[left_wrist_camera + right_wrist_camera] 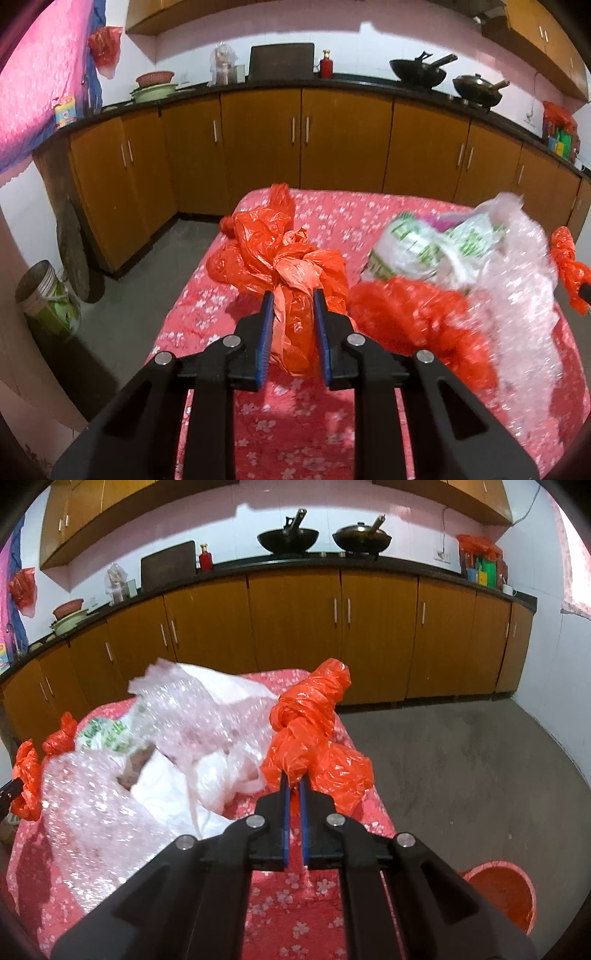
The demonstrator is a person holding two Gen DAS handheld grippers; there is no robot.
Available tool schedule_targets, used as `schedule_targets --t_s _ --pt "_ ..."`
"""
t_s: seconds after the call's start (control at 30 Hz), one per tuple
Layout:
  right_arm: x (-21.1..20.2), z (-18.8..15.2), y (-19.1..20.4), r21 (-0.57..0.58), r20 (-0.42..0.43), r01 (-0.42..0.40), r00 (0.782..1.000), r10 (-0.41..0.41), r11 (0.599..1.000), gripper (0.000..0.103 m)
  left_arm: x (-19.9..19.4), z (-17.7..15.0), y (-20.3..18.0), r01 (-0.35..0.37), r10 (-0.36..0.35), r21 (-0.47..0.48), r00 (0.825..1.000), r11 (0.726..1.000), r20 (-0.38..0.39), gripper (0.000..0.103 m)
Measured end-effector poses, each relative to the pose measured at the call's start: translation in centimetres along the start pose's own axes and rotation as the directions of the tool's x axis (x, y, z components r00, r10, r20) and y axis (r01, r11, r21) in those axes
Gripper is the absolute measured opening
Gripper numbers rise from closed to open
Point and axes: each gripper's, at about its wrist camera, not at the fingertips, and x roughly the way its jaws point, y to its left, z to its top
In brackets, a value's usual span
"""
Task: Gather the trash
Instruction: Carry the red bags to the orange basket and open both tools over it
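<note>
A table covered by a red cloth printed with pale blossoms (266, 421) is seen in both wrist views, with wooden kitchen cabinets (343, 144) behind it. In the left wrist view, the left gripper (293, 299) is clenched on a bunched strip of crumpled orange-red plastic bag (280, 254); the plastic fills the gap between the blue pads, and the rest of the bag lies heaped on the cloth just ahead of them. To its right, a blurred bundle of clear bubble wrap and white green-printed wrapping (461, 254) is seen above the table.

In the right wrist view, the right gripper (293, 781) is closed almost fully on a knotted orange-red plastic handle (310, 720), which rises twisted above the pads. The bubble wrap bundle (122, 771) is seen to the left of that handle, with another orange-red twist (27, 779) at its far left side. A red plastic bucket (506, 893) stands on the grey floor at the lower right, beside the table.
</note>
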Motion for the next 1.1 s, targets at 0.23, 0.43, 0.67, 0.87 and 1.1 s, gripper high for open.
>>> schedule_targets --t_s 0.23,0.43,0.67,0.87,1.1 --pt "-2.7 0.5 -0.4 0.001 0.049 -0.019 0.999 0.019 1.0 0.006 -3.1 1.4 -2.3 0.057 -0.058 0.027 0.997 0.998 0.058 0.021" --pt "-5.6 0.2 -3.0 0.019 0.093 -0.003 0.996 0.001 1.0 0.006 -5.8 1.7 -6.2 0.16 -0.165 0.066 0.983 0.985 0.083 0.021" --pt "-8.9 -1.7 -9.0 0.063 0.117 0.073 0.99 -0.08 0.995 0.006 -8.6 0.7 -13.8 0.337 -0.349 0.145 0.935 0.93 0.064 0.021" --pt "-11.4 -5.6 -15.5 0.1 0.094 0.181 0.977 -0.19 0.979 0.006 -10.3 -2.3 -22.5 0.481 -0.492 0.227 0.871 0.847 -0.009 0.021" --pt "-12.7 -11.4 -23.0 0.142 -0.005 0.305 0.951 -0.308 0.942 0.006 -11.5 -7.5 -32.5 0.621 -0.604 0.296 0.781 0.726 -0.158 0.021"
